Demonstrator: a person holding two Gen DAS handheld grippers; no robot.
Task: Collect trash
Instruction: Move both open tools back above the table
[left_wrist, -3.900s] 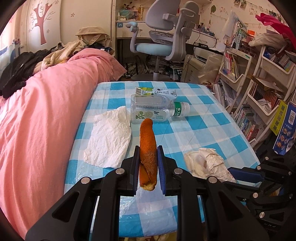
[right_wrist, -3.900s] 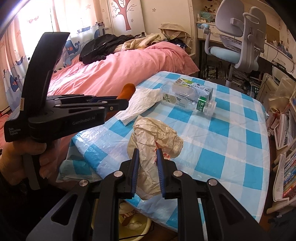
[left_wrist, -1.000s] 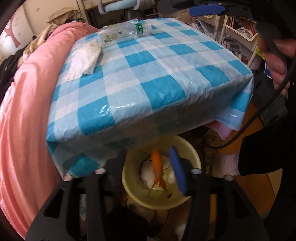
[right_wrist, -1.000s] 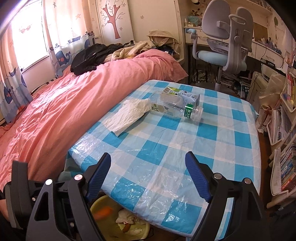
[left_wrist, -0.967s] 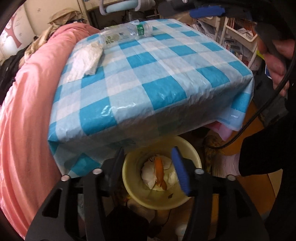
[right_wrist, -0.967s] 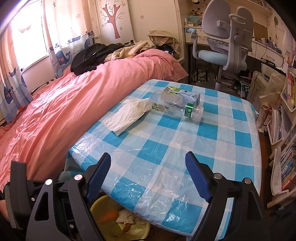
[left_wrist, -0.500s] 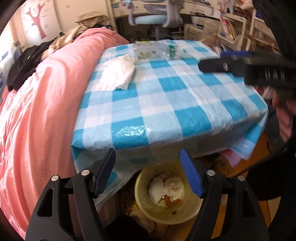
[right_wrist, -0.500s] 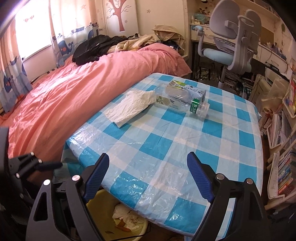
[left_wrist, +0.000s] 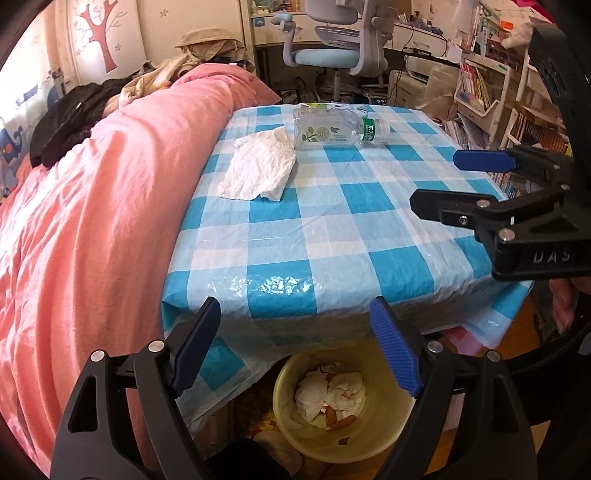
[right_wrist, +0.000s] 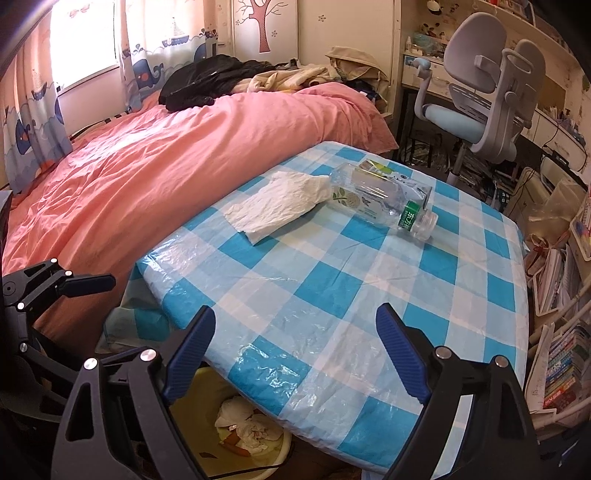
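Observation:
My left gripper (left_wrist: 294, 308) hovers above the yellow bin (left_wrist: 402, 417) under the table's near edge. Its jaws are opening with nothing between them. Crumpled paper (left_wrist: 332, 391) and an orange piece (left_wrist: 341, 421) lie in the bin. My right gripper (right_wrist: 295, 312) hangs over the checked tablecloth (right_wrist: 332, 280) near its front edge, jaws opening and empty; in the left wrist view the right gripper (left_wrist: 437, 181) shows at the right. On the far side lie a white tissue (right_wrist: 280, 201), a clear bottle (right_wrist: 373, 201) on its side and a carton (right_wrist: 391, 175) behind it.
A pink-covered bed (left_wrist: 92, 221) presses against the table's left side. A grey-blue office chair (left_wrist: 332, 55) stands beyond the table. Crowded bookshelves (left_wrist: 480, 92) line the right. A person's hand (left_wrist: 561, 302) holds the right tool.
The left jaws let the orange piece drop into the bin, then widened, and the left tool rose and tipped up toward the tabletop. The right jaws, earlier shut on crumpled paper, now stand wide.

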